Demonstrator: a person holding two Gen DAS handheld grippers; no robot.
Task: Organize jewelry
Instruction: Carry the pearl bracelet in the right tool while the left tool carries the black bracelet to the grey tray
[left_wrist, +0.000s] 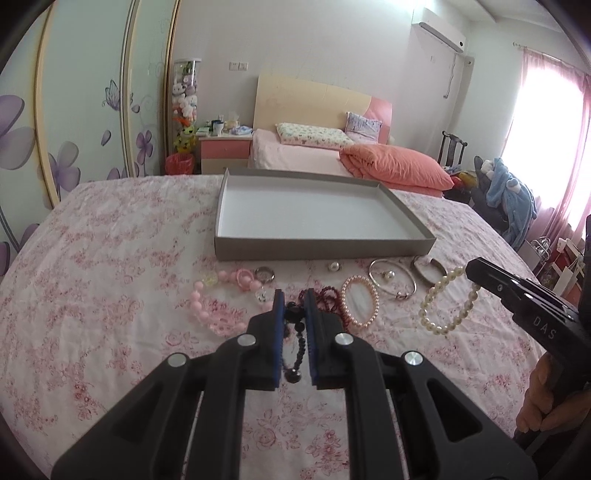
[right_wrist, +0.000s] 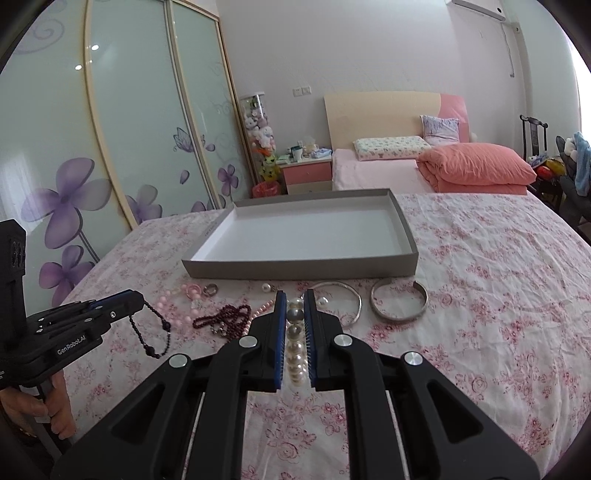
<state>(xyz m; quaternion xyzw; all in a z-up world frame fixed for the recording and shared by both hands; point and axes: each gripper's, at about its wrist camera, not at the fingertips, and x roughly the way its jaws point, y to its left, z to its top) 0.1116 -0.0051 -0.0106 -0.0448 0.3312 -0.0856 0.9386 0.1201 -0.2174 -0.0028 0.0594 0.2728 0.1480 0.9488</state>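
My left gripper (left_wrist: 293, 295) is shut on a black bead bracelet (left_wrist: 297, 349), which hangs from it above the cloth in the right wrist view (right_wrist: 157, 334). My right gripper (right_wrist: 294, 293) is shut on a white pearl bracelet (right_wrist: 295, 350), which dangles from its tip in the left wrist view (left_wrist: 448, 304). An empty grey tray (left_wrist: 317, 249) lies just beyond the jewelry. On the floral cloth lie a pink bead necklace (left_wrist: 214, 310), a dark red bead strand (right_wrist: 225, 321), a pink pearl bracelet (left_wrist: 360, 301), a silver bangle (left_wrist: 393, 284) and a silver cuff (right_wrist: 399, 302).
A ring (left_wrist: 265, 274) and a pearl earring (left_wrist: 334, 266) lie near the tray's front wall. The table is covered by a pink floral cloth (left_wrist: 110, 295). A bed with pillows (left_wrist: 332, 147), a nightstand and a wardrobe stand behind.
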